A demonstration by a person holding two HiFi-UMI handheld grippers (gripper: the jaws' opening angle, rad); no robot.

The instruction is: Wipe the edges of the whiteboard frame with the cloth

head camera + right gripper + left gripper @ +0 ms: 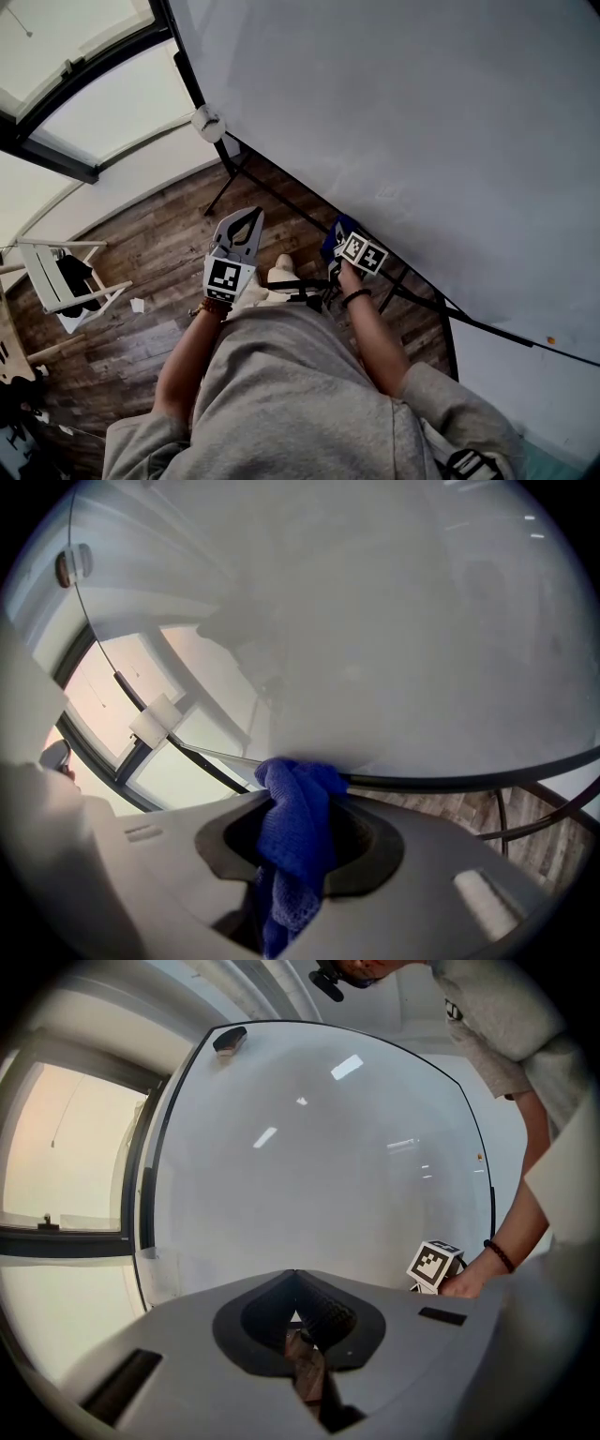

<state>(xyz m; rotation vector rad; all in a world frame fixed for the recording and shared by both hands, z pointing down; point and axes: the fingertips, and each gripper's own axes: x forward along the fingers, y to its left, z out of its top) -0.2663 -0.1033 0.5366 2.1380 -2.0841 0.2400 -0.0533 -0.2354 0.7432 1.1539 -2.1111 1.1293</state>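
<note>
Cloth clamped in right hand-held gripper, against frame edge; left hand-held gripper closed, empty. Risk: bunched cloth slides off thin edge.

Head view steeply down beside whiteboard, both gripper views close, facing that board

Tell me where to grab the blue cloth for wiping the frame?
Pinch the cloth at its bunched middle, as the right gripper does, and come at the board from below. A soft wad pokes out past the jaws, so the cloth, not the gripper, meets the bottom frame edge.
</note>
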